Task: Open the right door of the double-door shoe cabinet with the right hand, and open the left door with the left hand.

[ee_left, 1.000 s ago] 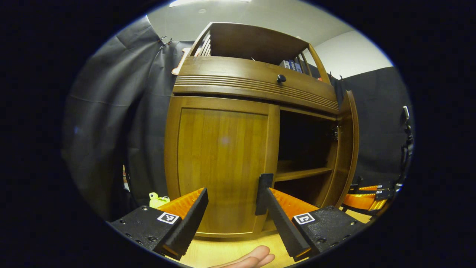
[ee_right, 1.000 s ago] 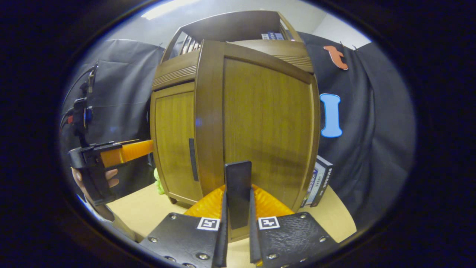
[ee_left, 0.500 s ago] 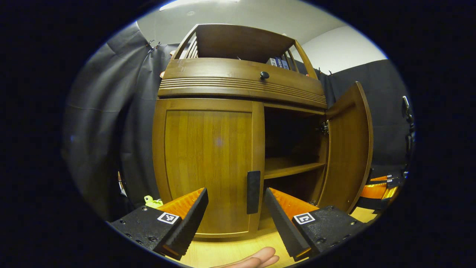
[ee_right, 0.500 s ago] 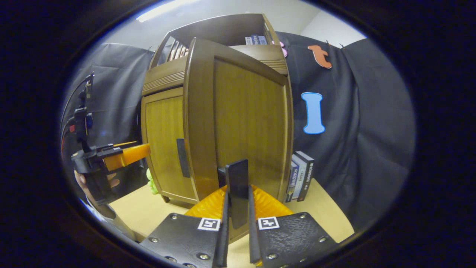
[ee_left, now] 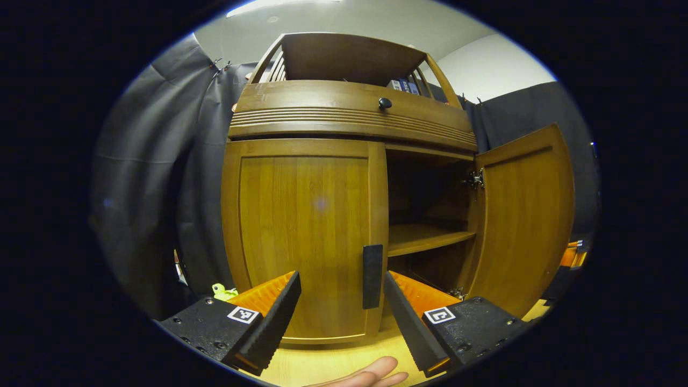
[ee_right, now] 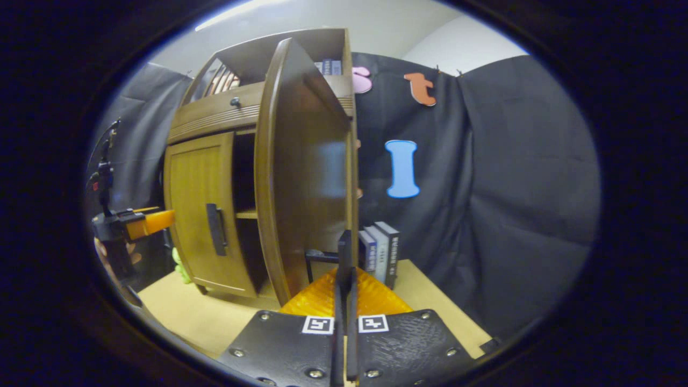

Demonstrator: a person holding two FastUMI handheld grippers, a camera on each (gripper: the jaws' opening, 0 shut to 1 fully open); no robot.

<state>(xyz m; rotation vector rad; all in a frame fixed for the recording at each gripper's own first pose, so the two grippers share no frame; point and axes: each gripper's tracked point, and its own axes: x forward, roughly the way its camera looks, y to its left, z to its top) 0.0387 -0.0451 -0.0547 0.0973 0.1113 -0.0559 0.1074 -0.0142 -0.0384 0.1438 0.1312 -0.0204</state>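
Black cloth hangs behind everything and a pale wooden table [ee_right: 215, 317] lies under my tongs. My right gripper [ee_right: 345, 269] is clenched on the right door's handle [ee_right: 344, 252], both fingers pressed flat against it, and the right door [ee_right: 301, 177] stands swung well out, edge-on just ahead of me. Books [ee_right: 379, 252] stand just beyond the fingers, near the door's far edge, so I judge there is little room for more swing. My left gripper [ee_left: 341, 301] is released, jaws spread wide, with the left door's handle [ee_left: 372, 277] upright between them but ahead, not touched. The left door [ee_left: 303, 236] is shut on the cabinet [ee_left: 349, 110]. I judge these doors stiff and light on their hinges; the slim, smooth handle is the only hold, best pinched mid-length and pulled in an arc, since a straight tug may slip off.
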